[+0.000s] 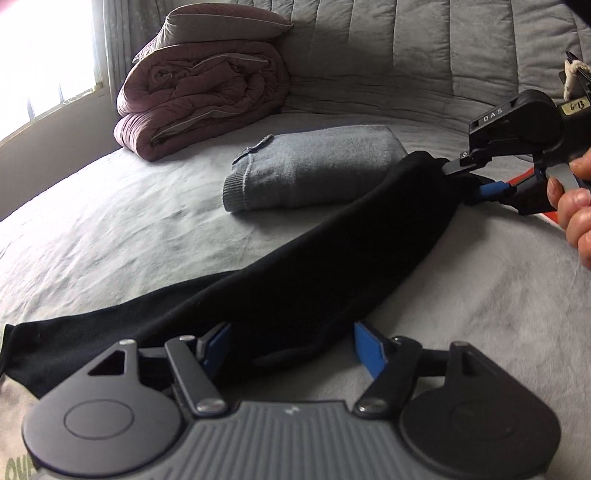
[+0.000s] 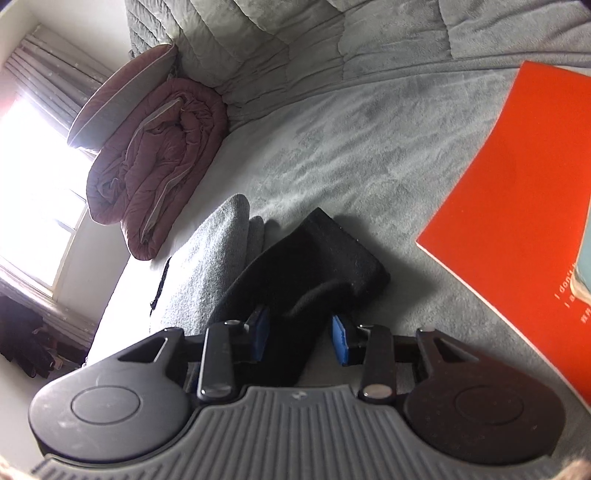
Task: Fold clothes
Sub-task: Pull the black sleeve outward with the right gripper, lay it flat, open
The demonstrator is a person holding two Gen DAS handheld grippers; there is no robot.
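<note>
A long black garment [image 1: 295, 266] lay stretched in a narrow band across the grey bed [image 1: 110, 229], strung between two tools: the right hand-held gripper [image 1: 476, 181] appeared to have its far end bunched between its blue-padded fingers, though in its own wrist view the pads [image 2: 341, 341] stood somewhat apart either side of the cloth, so how firmly it pinched could not be told. The left hand-held gripper [image 1: 291, 347] stood wide open at the garment's near end, the rolled black edge lying between its blue pads [image 1: 365, 347] without either one closing on it. The likeliest trouble, judging from this, was a slip: a loose bite on thick, bunched fabric could let the far end drop and the band collapse into a heap, and a pull from one end alone could drag the cloth crooked. A sweep of the held end could also knock the folded grey sweater [image 1: 306, 170] lying just beyond the garment, or catch the orange book [image 2: 517, 206] resting on the bed near the right tool. A rolled mauve quilt [image 1: 199, 103] topped by a pillow [image 1: 225, 22] sat well clear near the headboard.
</note>
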